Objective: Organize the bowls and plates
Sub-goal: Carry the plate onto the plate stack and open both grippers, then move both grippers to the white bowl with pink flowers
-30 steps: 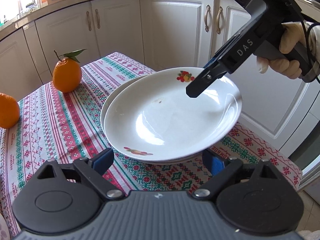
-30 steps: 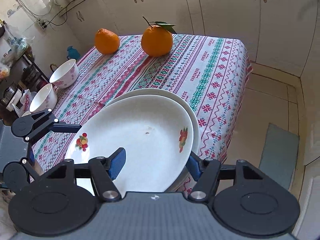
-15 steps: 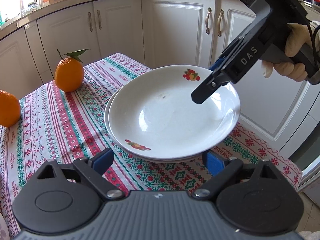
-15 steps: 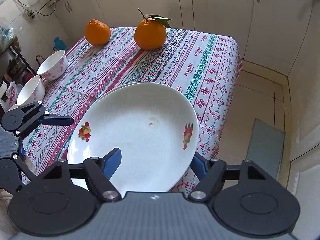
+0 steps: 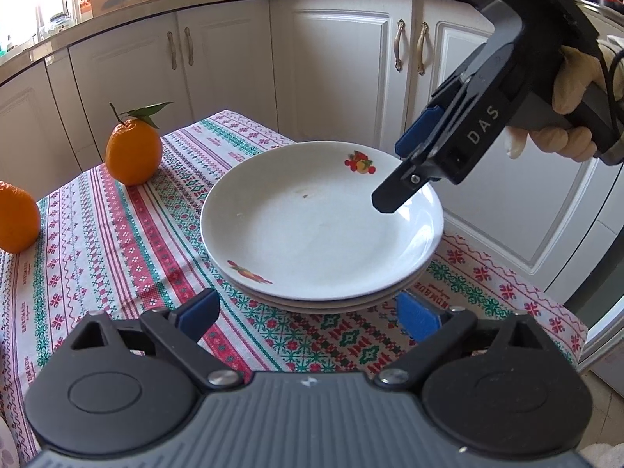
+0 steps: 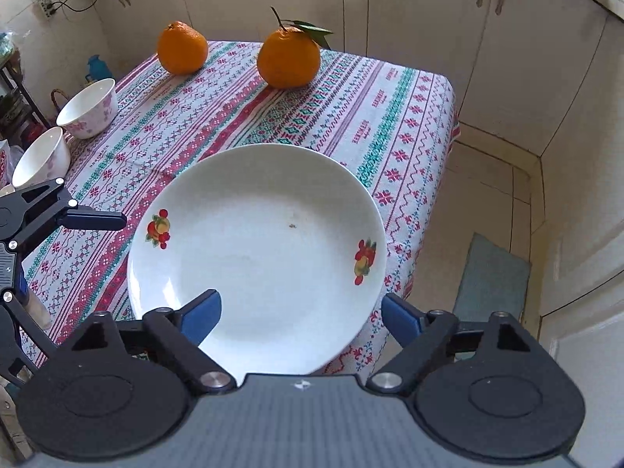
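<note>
Two plates at least sit stacked near the surface [image 6: 405, 117] corner, though only rim edges of the lower plates [image 5: 331, 306] peek out under the top plate [image 5: 319, 226], so their count is unclear. Top plate is white, shallow, with small fruit prints on its rim and a dark speck inside. Right tool [image 6: 300, 312] hangs over the plate's edge, jaws opening, gripping nothing. Left tool [image 5: 308, 314] sits wide, jaws opening, empty, just short of the stack. Two bowls [image 6: 89, 109] are partly cut off at the surface edge
</note>
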`<state>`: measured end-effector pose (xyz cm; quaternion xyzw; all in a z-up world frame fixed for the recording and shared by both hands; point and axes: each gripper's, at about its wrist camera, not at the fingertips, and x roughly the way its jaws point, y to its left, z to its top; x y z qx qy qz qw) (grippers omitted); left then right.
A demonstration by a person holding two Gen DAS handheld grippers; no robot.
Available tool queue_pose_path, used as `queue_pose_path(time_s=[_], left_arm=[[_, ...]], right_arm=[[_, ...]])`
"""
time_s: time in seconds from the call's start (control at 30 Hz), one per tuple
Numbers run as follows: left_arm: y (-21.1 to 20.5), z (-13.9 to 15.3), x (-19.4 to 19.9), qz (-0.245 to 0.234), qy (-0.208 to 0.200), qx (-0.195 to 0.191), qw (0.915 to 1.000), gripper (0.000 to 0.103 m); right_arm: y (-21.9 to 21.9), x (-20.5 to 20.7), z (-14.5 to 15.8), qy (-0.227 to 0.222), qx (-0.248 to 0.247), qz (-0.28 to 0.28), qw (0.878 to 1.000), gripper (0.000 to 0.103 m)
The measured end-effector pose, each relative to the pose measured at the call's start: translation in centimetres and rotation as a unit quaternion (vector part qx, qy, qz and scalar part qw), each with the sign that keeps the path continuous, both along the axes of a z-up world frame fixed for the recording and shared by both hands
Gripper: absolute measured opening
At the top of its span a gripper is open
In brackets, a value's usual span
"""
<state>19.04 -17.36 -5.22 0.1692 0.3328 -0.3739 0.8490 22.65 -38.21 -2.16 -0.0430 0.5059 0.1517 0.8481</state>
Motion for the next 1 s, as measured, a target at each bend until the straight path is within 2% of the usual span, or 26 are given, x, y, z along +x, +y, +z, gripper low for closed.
queue_pose_path(time_s=[0.07,0.4,0.67,0.87,1.0], left_arm=[[0.2,0.1,-0.2,0.003,0.0,-0.006,1.0,0.098],[2.3,1.5,-2.0,0.023,-0.033,-0.029,0.9987,0.098],[6.7,2.7,-4.7,0.057,-0.064,-0.036,0.9956,0.098],[11.9,3.7,-7.5,0.112,-0.096,-0.034,0.9884,0.098],[16.0,4.4,-9.0,0.158,-0.108,-0.037,0.9808,0.098]], right_arm=[[0.8,-0.8,0.6,-0.024,-0.011,0.005,1.0,0.103],[5.3,-4.4,2.4,-0.118,-0.018,-0.016,0.993,0.103],[9.9,-7.1,3.0,-0.174,-0.073,-0.033,0.982,0.103],[13.9,-8.8,3.9,-0.199,-0.048,-0.016,0.979,0.103],[17.3,-9.1,3.8,-0.203,-0.027,0.021,0.979,0.103]])
